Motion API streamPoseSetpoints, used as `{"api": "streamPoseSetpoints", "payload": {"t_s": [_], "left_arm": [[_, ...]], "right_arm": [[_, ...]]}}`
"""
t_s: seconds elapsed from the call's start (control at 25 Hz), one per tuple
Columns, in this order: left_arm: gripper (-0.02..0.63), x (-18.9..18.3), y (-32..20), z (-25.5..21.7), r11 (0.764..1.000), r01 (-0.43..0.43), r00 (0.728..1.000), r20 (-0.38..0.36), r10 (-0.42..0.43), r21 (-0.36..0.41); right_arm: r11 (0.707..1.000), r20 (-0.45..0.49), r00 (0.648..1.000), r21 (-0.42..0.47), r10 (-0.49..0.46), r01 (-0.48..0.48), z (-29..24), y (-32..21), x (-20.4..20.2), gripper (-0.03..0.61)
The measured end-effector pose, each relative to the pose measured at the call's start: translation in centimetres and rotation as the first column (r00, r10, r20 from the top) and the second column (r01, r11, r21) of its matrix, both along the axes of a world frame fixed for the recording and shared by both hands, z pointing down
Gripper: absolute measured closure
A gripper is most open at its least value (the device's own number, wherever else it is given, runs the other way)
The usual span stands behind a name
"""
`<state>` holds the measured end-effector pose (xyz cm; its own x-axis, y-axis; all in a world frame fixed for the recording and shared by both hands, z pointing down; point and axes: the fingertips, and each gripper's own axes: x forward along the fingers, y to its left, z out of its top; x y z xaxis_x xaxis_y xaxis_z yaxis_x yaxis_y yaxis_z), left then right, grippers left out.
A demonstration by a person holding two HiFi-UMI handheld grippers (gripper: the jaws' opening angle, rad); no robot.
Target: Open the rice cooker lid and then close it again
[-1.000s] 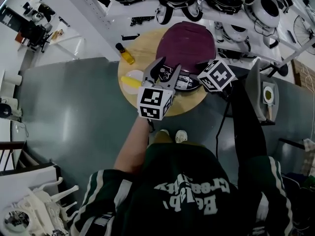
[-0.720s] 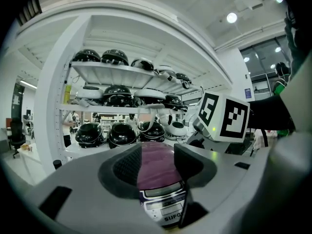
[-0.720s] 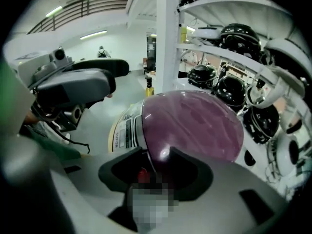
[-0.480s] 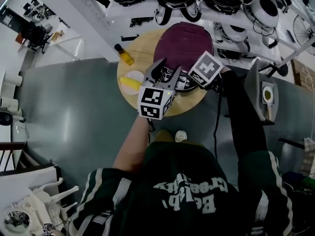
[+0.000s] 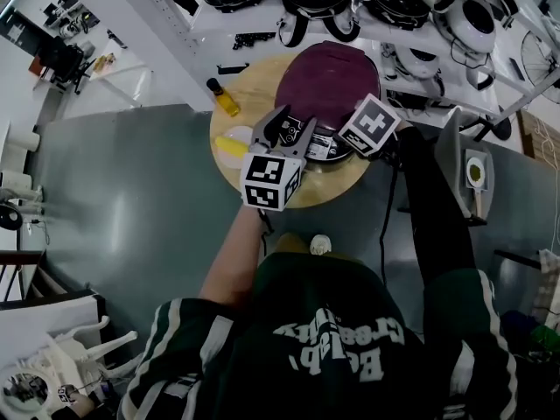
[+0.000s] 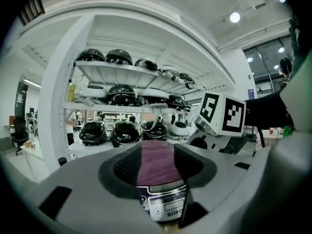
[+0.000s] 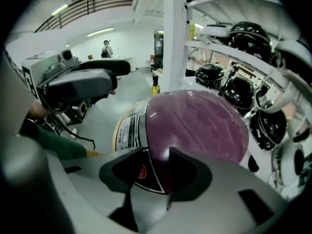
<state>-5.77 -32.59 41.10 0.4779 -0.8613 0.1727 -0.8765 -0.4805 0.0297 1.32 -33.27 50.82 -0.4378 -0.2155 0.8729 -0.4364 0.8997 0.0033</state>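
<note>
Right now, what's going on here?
A person stands at a rice cooker on the table. Its purple lid is shut. The right hand-held gripper straddles the lid's front edge; its jaws have just been closing but aren't gripping. The left hand-held gripper hovers open in front.

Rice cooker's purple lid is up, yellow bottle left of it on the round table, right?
No. The purple lid is down, closed on the rice cooker, as the right gripper view shows. The yellow bottle does stand left of it on the round table.
</note>
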Motion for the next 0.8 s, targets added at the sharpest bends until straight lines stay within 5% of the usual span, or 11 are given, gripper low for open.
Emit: {"api": "streamPoseSetpoints", "payload": {"t_s": [0.16,0.32,0.48,0.8], "left_arm": [[0.405,-0.3,-0.1,-0.2,1.0,0.004,1.0,0.0,-0.004,0.006],[0.405,-0.7,-0.3,-1.1,1.0,0.01,1.0,0.006,-0.011,0.022],[0.403,-1.3,-0.4,-1.8,0.999,0.021,1.0,0.01,-0.021,0.033],[0.399,-1.9,-0.1,-2.8,0.998,0.031,0.999,0.015,-0.032,0.054]], "right_arm": [[0.999,0.088,0.995,0.027,-0.04,0.038,0.0,0.3,0.2,0.397],[0.982,0.173,0.984,0.187,-0.045,0.012,-1.4,0.0,0.3,0.399],[0.935,0.267,0.963,0.335,0.029,-0.12,-3.8,-1.2,0.7,0.403],[0.811,0.503,0.853,0.438,0.136,-0.387,-8.6,-1.2,1.6,0.413]]}}
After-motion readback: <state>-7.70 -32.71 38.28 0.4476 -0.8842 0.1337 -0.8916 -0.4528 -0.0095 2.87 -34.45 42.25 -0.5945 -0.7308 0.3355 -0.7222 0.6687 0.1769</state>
